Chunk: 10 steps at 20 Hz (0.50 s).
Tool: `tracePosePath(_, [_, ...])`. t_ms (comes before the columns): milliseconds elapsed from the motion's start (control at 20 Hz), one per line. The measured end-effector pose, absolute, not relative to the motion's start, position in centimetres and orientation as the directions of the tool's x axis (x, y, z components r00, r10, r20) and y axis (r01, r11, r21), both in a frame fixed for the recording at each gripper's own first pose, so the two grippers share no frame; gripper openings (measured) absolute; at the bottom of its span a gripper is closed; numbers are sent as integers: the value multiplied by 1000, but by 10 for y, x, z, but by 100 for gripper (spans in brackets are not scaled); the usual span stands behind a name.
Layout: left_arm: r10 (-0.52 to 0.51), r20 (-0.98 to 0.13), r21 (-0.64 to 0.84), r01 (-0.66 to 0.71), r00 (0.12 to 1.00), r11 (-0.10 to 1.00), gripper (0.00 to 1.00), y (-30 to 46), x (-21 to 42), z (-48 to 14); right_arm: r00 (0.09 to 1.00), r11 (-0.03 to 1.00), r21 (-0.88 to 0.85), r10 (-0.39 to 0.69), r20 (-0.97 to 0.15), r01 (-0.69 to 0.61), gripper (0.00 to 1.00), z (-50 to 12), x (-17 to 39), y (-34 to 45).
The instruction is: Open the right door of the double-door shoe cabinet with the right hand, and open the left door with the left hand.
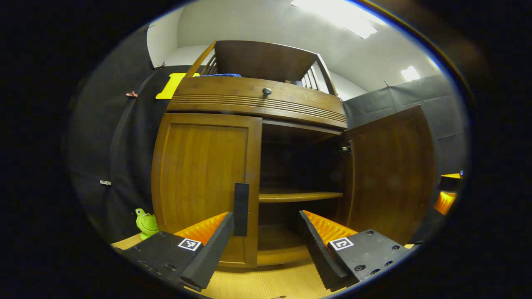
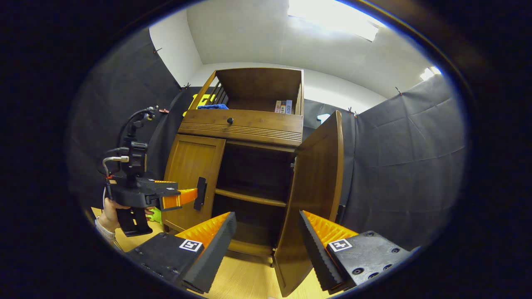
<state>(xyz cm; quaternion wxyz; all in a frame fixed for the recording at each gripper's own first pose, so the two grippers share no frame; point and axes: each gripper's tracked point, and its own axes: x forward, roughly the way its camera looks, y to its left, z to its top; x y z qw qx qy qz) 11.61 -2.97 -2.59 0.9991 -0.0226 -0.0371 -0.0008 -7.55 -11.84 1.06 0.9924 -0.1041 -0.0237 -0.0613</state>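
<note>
The wooden shoe cabinet fills the left gripper view. Its left door is closed, with a dark upright handle at its inner edge. The right door stands swung out, showing a dark interior. My left gripper is open, and the handle sits just inside its left finger. In the right gripper view, a hand holds the left gripper up at the handle. My right gripper is open and holds nothing, a little in front of the open right door.
A drawer with a round knob runs above the doors, and a shelf crosses the interior. A green frog toy sits on the wooden floor left of the cabinet. A blue cloth and books lie on top.
</note>
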Motion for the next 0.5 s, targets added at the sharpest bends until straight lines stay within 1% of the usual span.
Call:
tracePosePath(100, [26,83,-49,-22,996,999,94,-17,139,-28,992,972,-198,-118,46,124,96,2,-70,-122])
tracePosePath(150, [30,75,-40,-27,997,999,96,-12,149,-33,993,975,-189,-114,38,120,96,-3,-65,-123])
tracePosePath(250, [52,59,-21,-51,997,998,96,-2,167,-44,994,979,-174,-108,19,110,95,-12,-54,-125])
tracePosePath(300, [58,49,-18,-57,997,998,96,2,175,-49,994,979,-172,-104,14,105,96,-15,-48,-126])
tracePosePath(400, [52,29,-18,-51,998,999,95,1,191,-61,995,981,-168,-95,9,95,95,-18,-40,-126])
tracePosePath(450, [53,26,-14,-53,998,999,95,1,197,-65,996,983,-165,-86,7,86,98,-21,-36,-125])
tracePosePath(500, [62,24,-8,-62,998,998,96,1,203,-67,997,983,-165,-79,4,78,98,-25,-33,-125])
